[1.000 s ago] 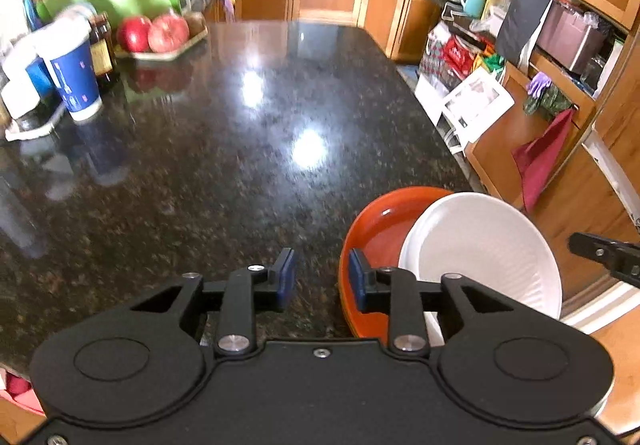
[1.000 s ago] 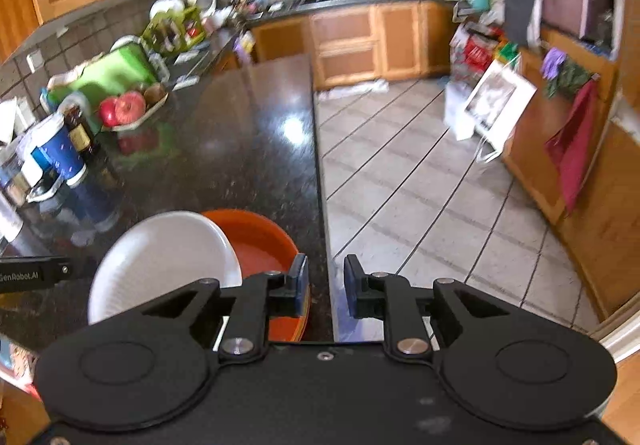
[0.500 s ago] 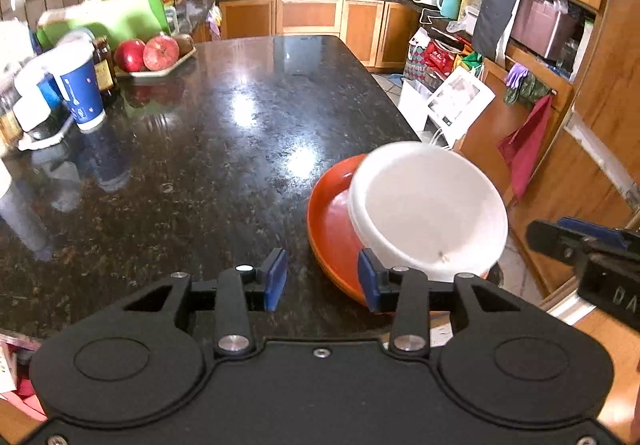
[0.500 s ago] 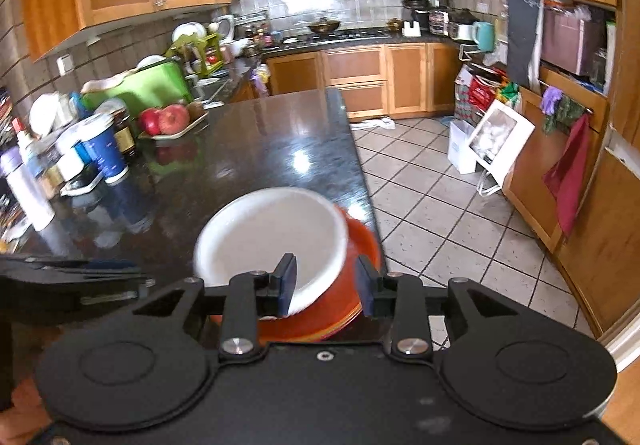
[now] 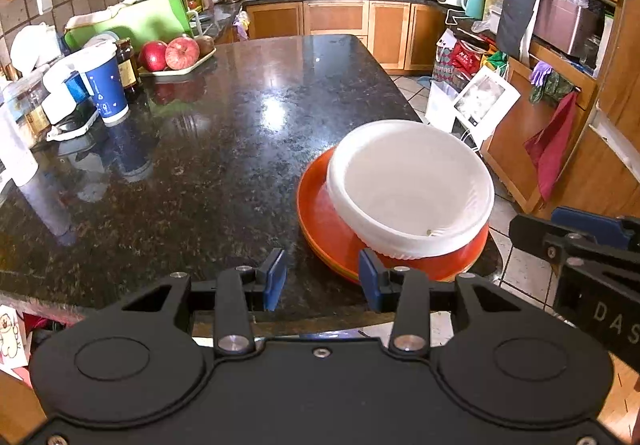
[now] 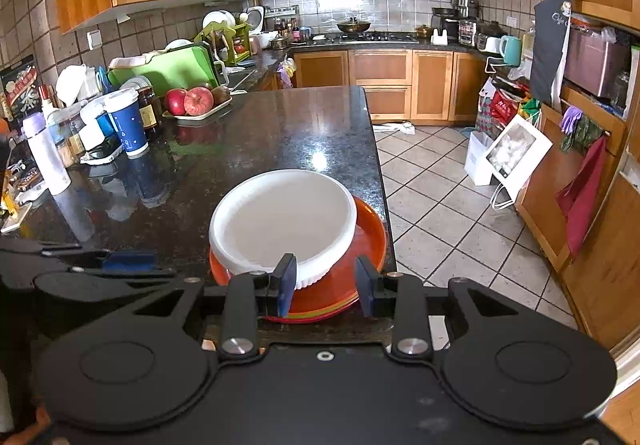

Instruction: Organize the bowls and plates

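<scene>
- White bowl [image 5: 408, 185] sits tilted in the orange plates [image 5: 320, 221] at the counter [image 5: 200, 149] corner; from the left wrist we see our left gripper [image 5: 322, 279] just widened, gripping nothing.
- From the right wrist, our right gripper [image 6: 325, 285] (also just widened) stands parted before the plates' rim, empty.

A blue paper cup [image 5: 105, 85] stands at the tabletop's [image 5: 224, 149] left edge. Behind it, red apples [image 5: 172, 53] fill a tray. A red cloth [image 5: 554, 143] hangs on the right.
</scene>
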